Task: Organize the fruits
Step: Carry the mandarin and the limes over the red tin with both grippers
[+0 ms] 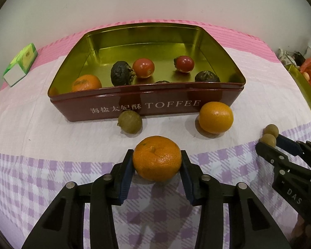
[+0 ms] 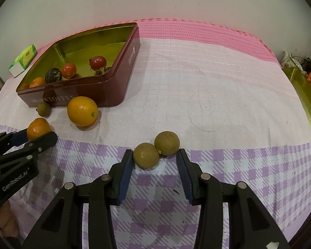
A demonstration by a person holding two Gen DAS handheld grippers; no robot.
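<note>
Left hand-held gripper [image 1: 157, 160]: clamped on mandarin [image 1: 157, 158], resting on checked cloth [image 1: 41, 176]. Right hand-held gripper [image 2: 154, 157]: pads apart, flanking two brown fruits [image 2: 146, 155], left pad touching one. Toffee tin [image 1: 147, 105] beyond, holding tomatoes [image 1: 143, 67].

1. At the lower centre of the frame, the left tool [image 1: 157, 161] has both blue pads against the sides of a mandarin [image 1: 157, 158] resting on the checked cloth [image 1: 51, 176].
2. Above it stands a dark red toffee tin [image 1: 147, 103] holding a small orange [image 1: 86, 83], two red tomatoes [image 1: 143, 67] and dark wrinkled fruits [image 1: 121, 72].
3. A green-brown fruit [image 1: 130, 122] and a larger orange [image 1: 215, 117] lie just before the tin.
4. At the right edge, the right tool [image 1: 273, 140] sits by two small brownish fruits [image 1: 270, 134].
5. A green box [image 1: 20, 64] lies at upper left.
</note>
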